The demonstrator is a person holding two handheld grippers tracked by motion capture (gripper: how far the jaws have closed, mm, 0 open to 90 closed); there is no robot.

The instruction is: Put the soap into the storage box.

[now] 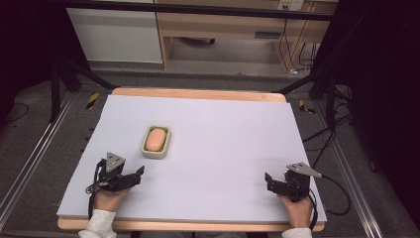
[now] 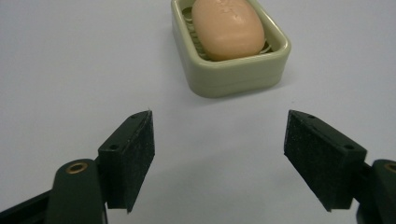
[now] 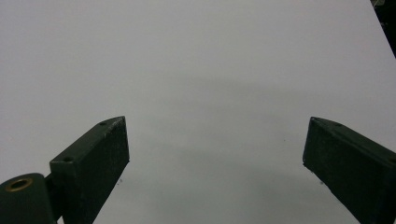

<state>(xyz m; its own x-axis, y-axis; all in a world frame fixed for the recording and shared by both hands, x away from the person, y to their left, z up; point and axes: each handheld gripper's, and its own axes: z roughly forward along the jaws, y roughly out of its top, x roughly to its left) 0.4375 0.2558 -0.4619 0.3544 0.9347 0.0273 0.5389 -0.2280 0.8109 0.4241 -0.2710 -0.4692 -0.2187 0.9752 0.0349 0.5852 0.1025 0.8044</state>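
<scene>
A peach-coloured oval soap bar (image 1: 156,139) (image 2: 228,27) lies in a pale green soap dish (image 1: 148,153) (image 2: 236,77) on the left half of the white table sheet. My left gripper (image 1: 139,173) (image 2: 218,156) rests near the front left, a short way in front of the dish, open with nothing between its jaws. My right gripper (image 1: 268,178) (image 3: 215,161) sits at the front right, far from the dish, open over bare sheet.
The white sheet (image 1: 223,134) covers a wooden table (image 1: 198,93) whose edge shows at the back and front. Black frame legs (image 1: 54,89) and cables (image 1: 327,134) stand on the floor around the table. A wooden desk (image 1: 223,29) stands behind.
</scene>
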